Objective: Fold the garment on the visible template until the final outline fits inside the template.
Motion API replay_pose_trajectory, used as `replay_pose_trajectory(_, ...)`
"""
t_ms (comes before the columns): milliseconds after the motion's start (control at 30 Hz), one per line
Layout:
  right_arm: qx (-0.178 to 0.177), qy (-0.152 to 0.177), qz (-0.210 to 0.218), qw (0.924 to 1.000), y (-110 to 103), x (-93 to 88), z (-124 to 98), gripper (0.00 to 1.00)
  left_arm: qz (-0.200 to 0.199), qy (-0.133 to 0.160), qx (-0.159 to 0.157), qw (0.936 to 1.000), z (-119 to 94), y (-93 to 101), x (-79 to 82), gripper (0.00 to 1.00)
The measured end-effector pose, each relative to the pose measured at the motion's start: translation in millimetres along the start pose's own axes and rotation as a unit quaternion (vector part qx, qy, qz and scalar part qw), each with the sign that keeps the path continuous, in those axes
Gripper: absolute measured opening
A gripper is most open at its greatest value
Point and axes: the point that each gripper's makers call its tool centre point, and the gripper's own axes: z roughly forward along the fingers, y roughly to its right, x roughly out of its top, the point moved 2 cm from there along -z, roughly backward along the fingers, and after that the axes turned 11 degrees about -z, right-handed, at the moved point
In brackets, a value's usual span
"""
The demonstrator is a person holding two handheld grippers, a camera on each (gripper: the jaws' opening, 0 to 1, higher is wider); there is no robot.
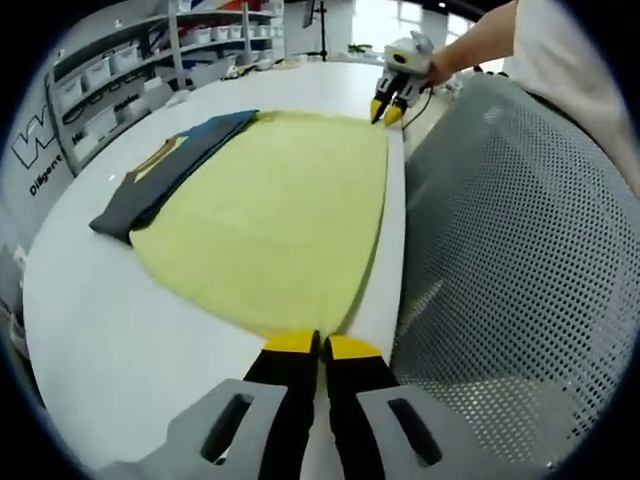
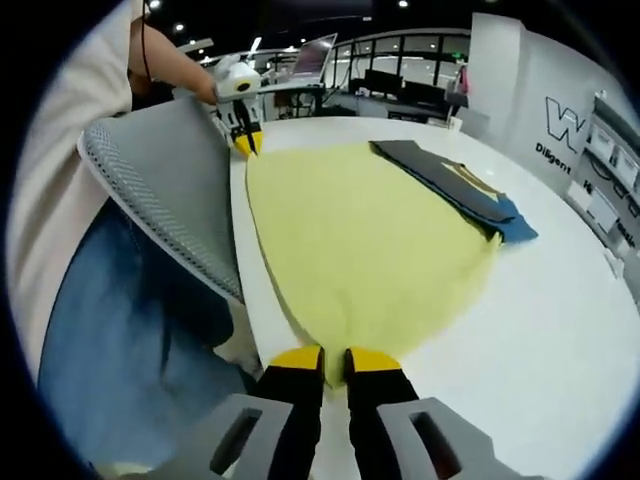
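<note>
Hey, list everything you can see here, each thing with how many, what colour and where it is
Yellow garment: one, pale yellow, spread flat on the table, near edge along the table edge.
Dark garment: one, dark grey and blue with a yellow marking, folded, touching the yellow garment's far side.
Table: one, white, under both garments.
Mesh chair back: one, grey, perforated, against the table's near edge.
Shelves with bins: several, white and grey, beyond the table.
Left gripper: one, black with yellow tips, jaws closed on the yellow garment's near edge.
Right gripper: one, same colours, jaws closed on the other end of that edge.
Person: one, white top, blue trousers, at the chair.
</note>
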Motion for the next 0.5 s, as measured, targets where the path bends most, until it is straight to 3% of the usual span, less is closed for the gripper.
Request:
replay_pose_trajectory(233,0.021,-0.010,-0.006,0.9997,-2,7.6,-8,0.00,-0.005,0.001,-0.007,1.0000,-12,2.0,8.9,0.00)
replay_pose_trajectory(500,0.056,0.000,-0.009,0.9984,5,31.5,-36,0.00,-0.019,0.004,-0.017,0.9997,-38,-0.6,35.4,0.00)
